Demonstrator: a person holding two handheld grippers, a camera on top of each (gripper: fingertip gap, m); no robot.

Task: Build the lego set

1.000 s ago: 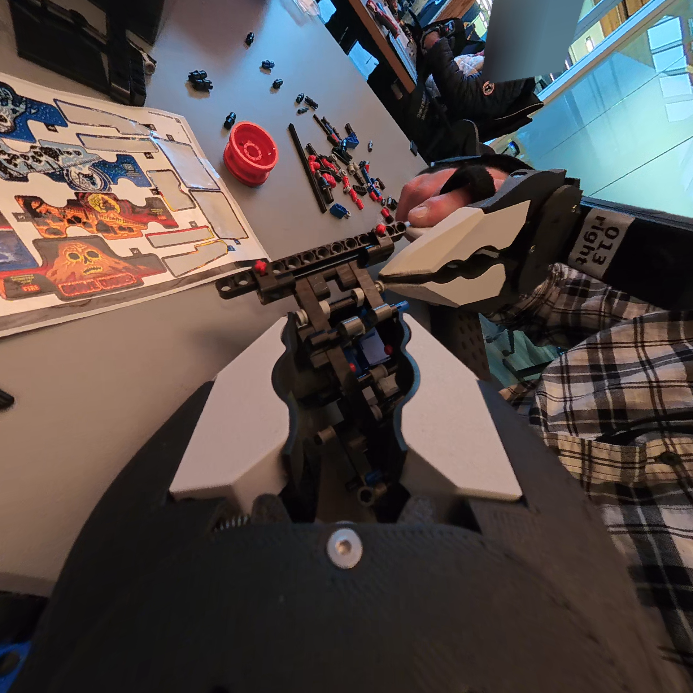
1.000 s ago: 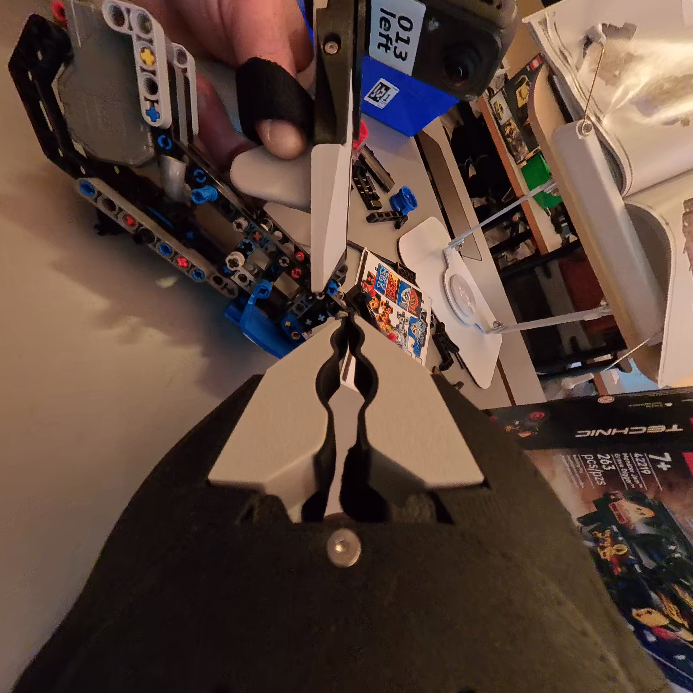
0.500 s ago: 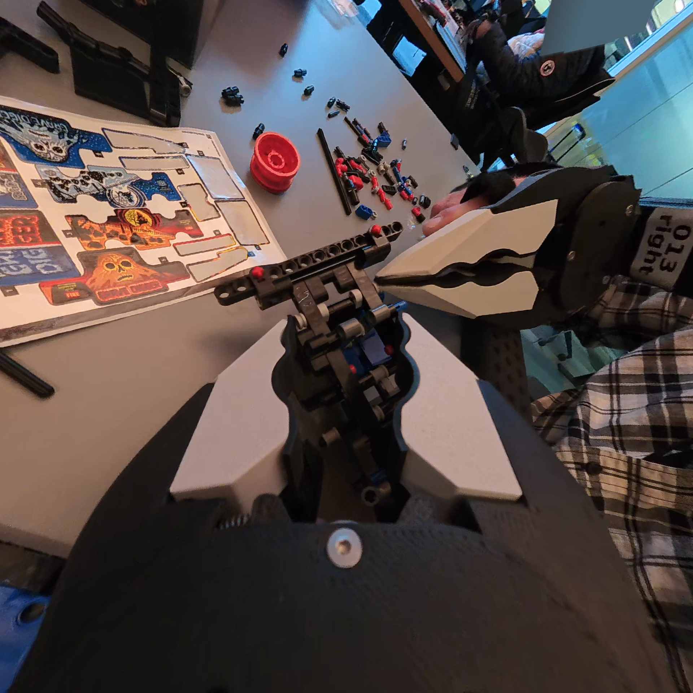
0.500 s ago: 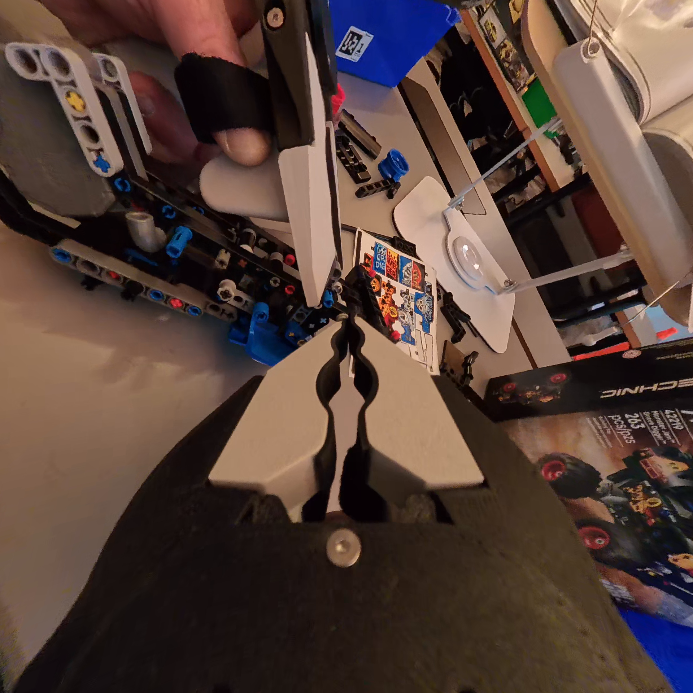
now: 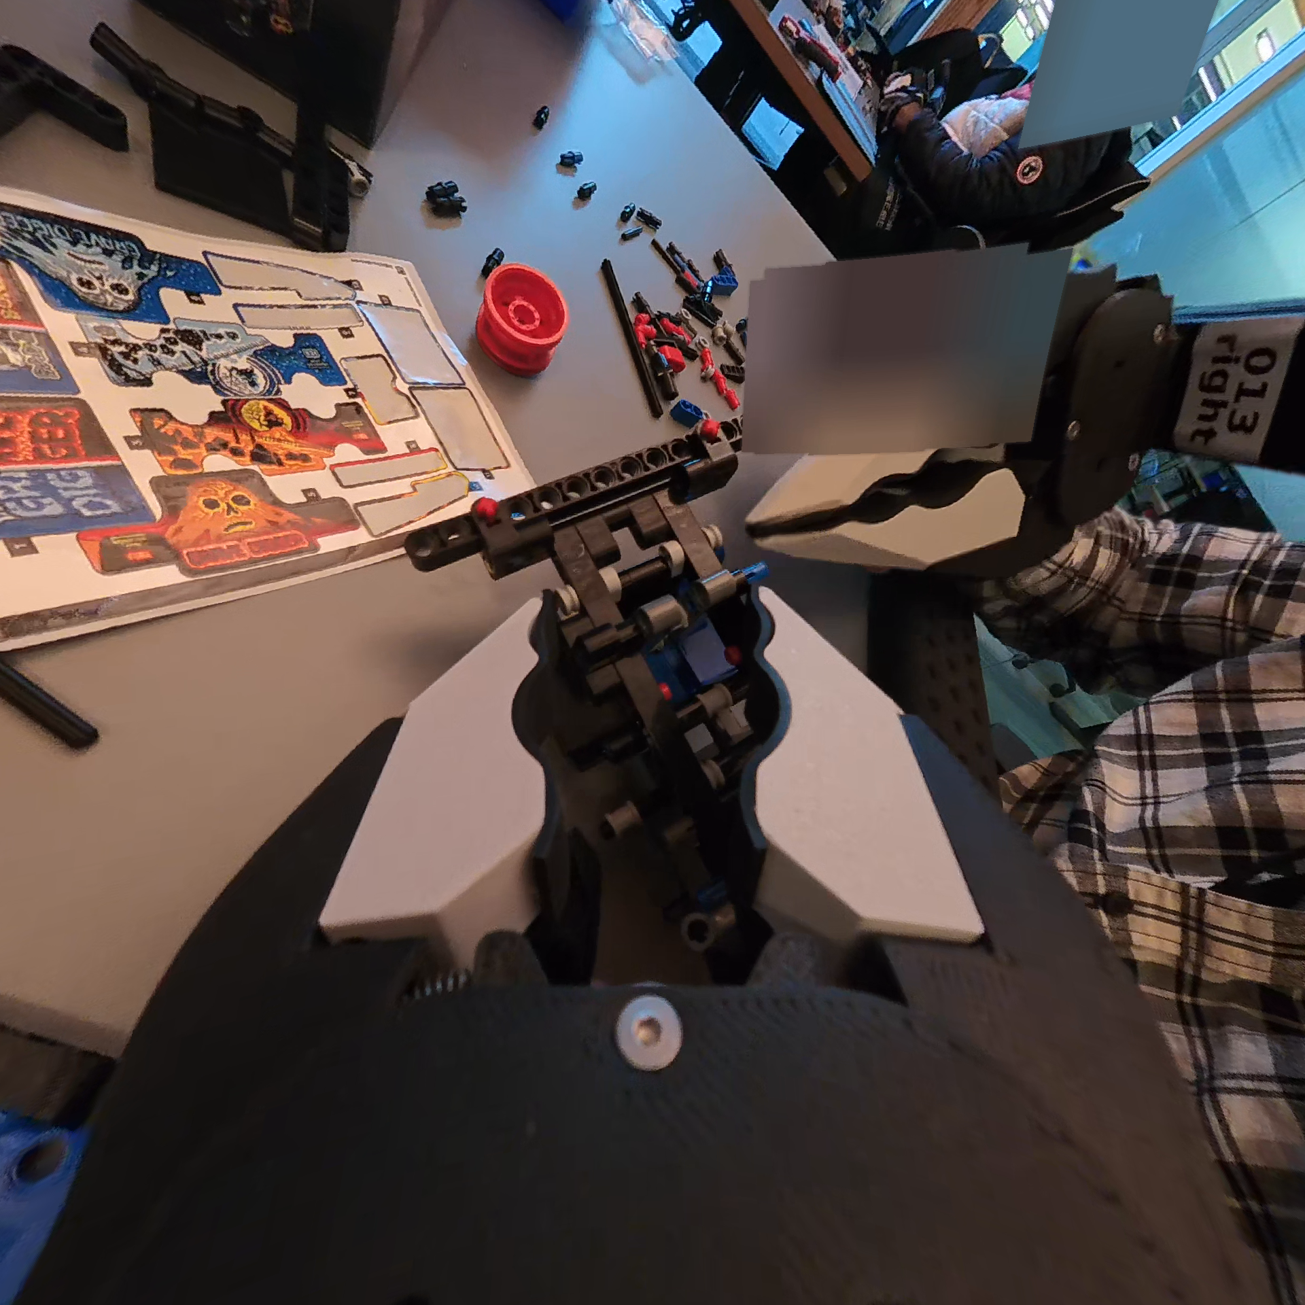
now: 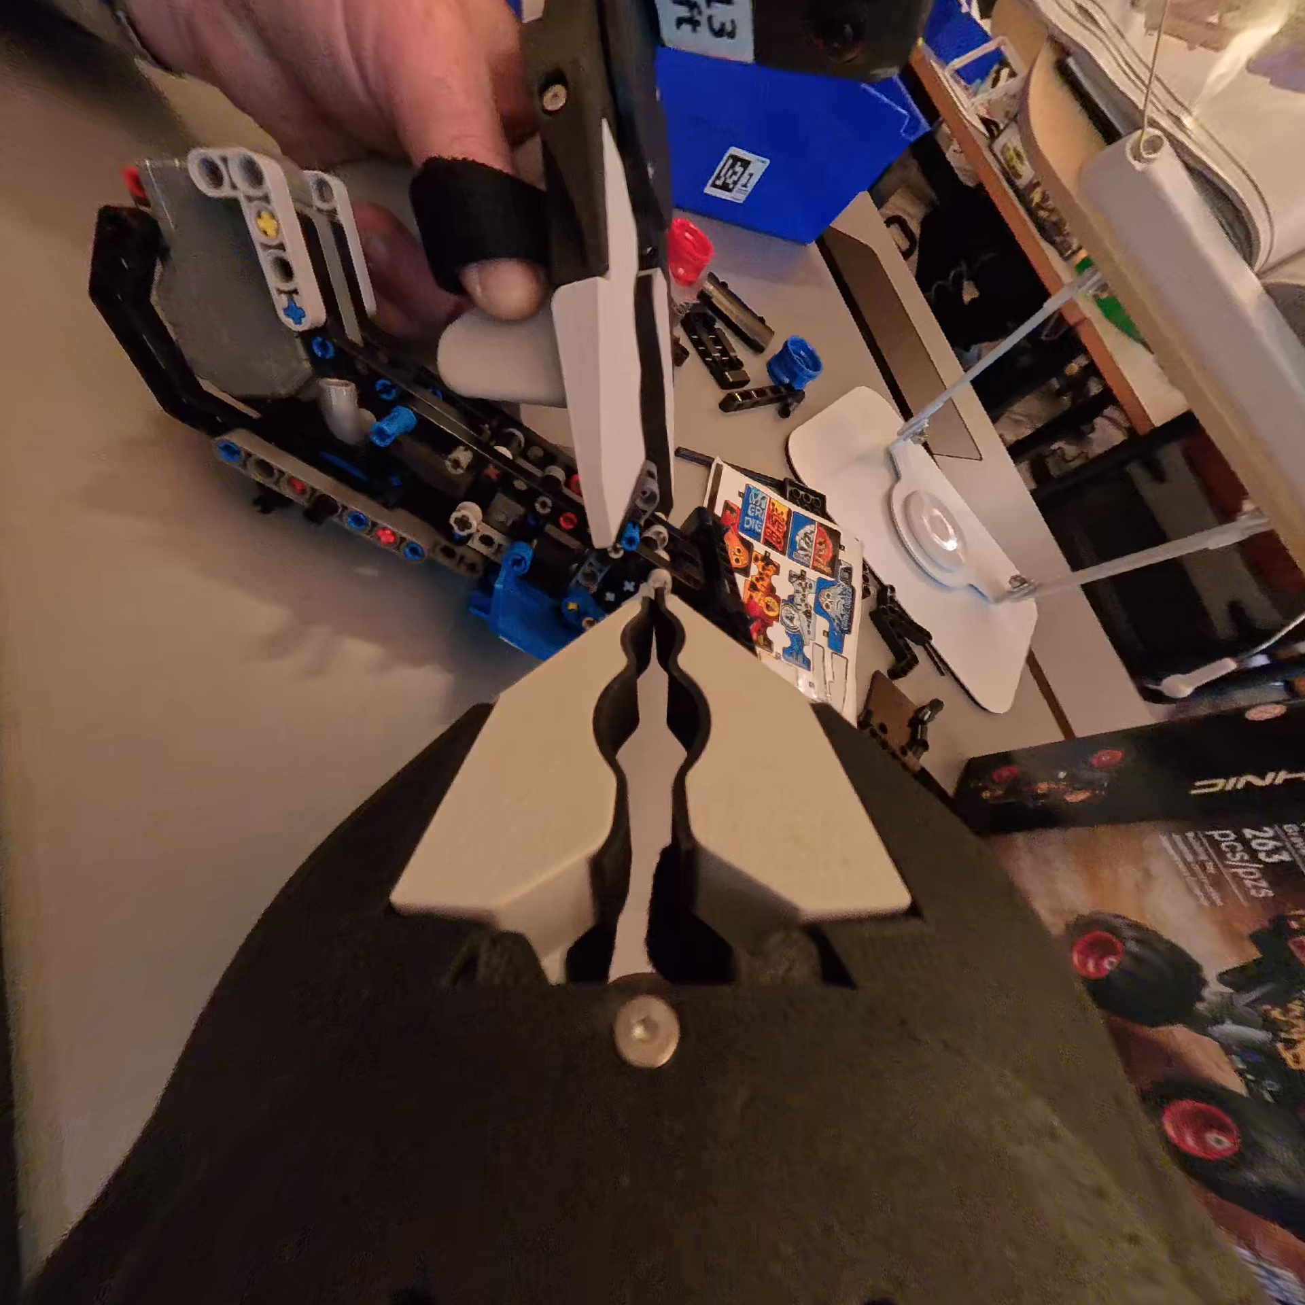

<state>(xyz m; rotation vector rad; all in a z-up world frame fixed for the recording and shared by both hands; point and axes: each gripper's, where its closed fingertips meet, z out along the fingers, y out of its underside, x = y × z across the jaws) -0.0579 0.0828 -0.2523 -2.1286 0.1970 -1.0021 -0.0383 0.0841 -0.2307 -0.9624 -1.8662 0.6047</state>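
Note:
My left gripper (image 5: 653,600) is shut on a black Lego Technic assembly (image 5: 635,678) with grey, blue and red pins. It holds the assembly above the table. A black holed beam (image 5: 579,494) crosses the assembly's far end. The right wrist view shows the same build as a long chassis (image 6: 282,395) with a grey panel. The left gripper's white finger (image 6: 614,424) and a hand clamp it there. My right gripper (image 6: 660,600) is shut, its tips just short of the chassis end. In the left wrist view it (image 5: 755,526) points at the beam's right end. A small grey bit shows at its tips; I cannot tell if it is held.
A sticker sheet (image 5: 212,395), a red wheel hub (image 5: 521,328), loose small pins (image 5: 678,339), black panels (image 5: 233,155) and a black axle (image 5: 42,706) lie on the grey table. The set's box (image 6: 1165,883), a blue bin (image 6: 770,141) and a white stand base (image 6: 918,537) are near. A plaid sleeve (image 5: 1165,777) is at right.
My right gripper's tips have drawn slightly to the right, away from the beam's end. My left gripper has shifted with the assembly still in it. Both stay shut.

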